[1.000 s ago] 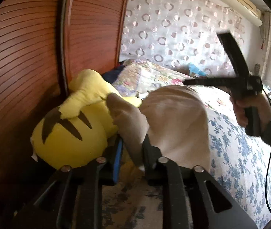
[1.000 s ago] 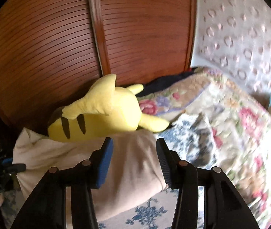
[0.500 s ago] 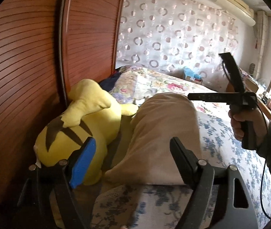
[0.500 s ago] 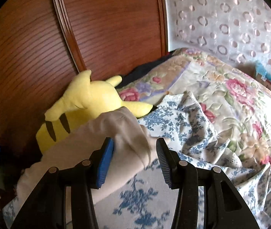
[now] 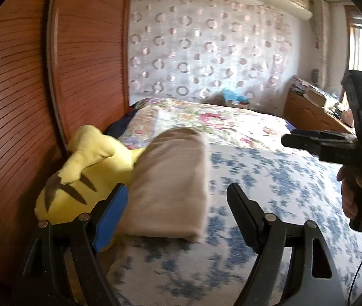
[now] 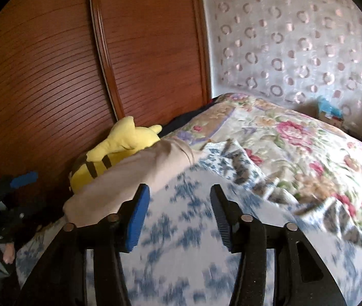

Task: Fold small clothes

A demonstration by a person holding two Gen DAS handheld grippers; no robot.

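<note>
A folded beige garment (image 5: 170, 186) lies on the bed's blue-flowered sheet (image 5: 270, 178), against a yellow plush toy (image 5: 84, 178). It also shows in the right wrist view (image 6: 135, 176). My left gripper (image 5: 178, 209) is open and empty, just in front of the garment's near edge. My right gripper (image 6: 179, 211) is open and empty above the sheet, to the right of the garment. The right gripper also shows in the left wrist view (image 5: 334, 142), held in a hand at the right.
A wooden slatted headboard (image 5: 28, 89) stands behind the plush toy (image 6: 119, 150). A floral quilt (image 6: 295, 148) covers the far part of the bed. A patterned curtain (image 5: 206, 51) hangs at the back. A wooden bedside cabinet (image 5: 313, 114) stands at far right.
My left gripper let go of the beige garment and opened wide, then drew back. The garment now lies folded on the bed. My right gripper pulled back and to the right.
</note>
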